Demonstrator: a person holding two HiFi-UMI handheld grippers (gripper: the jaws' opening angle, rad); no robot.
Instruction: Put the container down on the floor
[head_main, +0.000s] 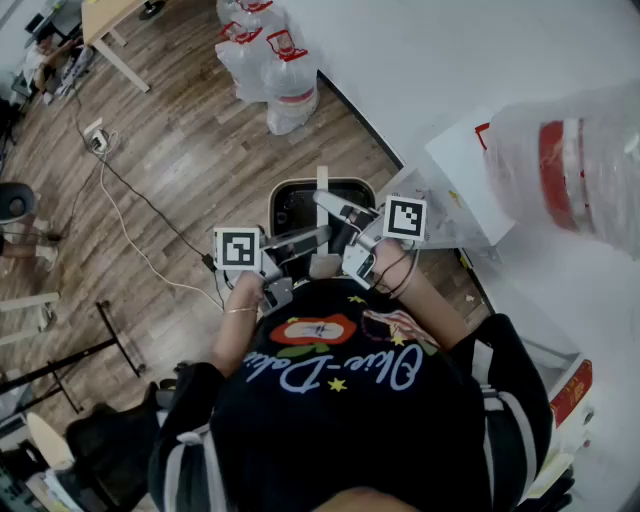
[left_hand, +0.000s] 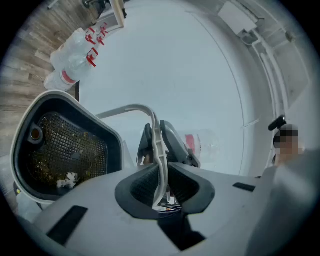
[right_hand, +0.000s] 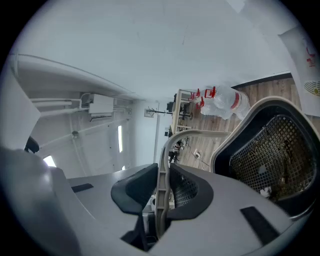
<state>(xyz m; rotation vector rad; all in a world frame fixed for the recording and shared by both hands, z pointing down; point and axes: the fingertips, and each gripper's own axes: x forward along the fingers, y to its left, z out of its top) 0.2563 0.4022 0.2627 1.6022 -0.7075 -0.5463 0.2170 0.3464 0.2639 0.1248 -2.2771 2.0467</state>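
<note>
Left gripper (left_hand: 161, 176) and right gripper (right_hand: 162, 194): fingers pinch narrowly on the thin handle (left_hand: 134, 109). Container (left_hand: 60, 145) hangs beyond the fingers; rigid, probably light, may swing.

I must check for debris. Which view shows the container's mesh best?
Left gripper view: the mesh is nearly whole, with debris visible. Right gripper view shows it at the picture's edge; head view shows only a dark interior.

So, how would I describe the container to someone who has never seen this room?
Find the wooden floor along the white wall, with clear water bottles. Nearer the person is the container. Unlike the bottles, it is open and dark inside, with a mesh basket.
</note>
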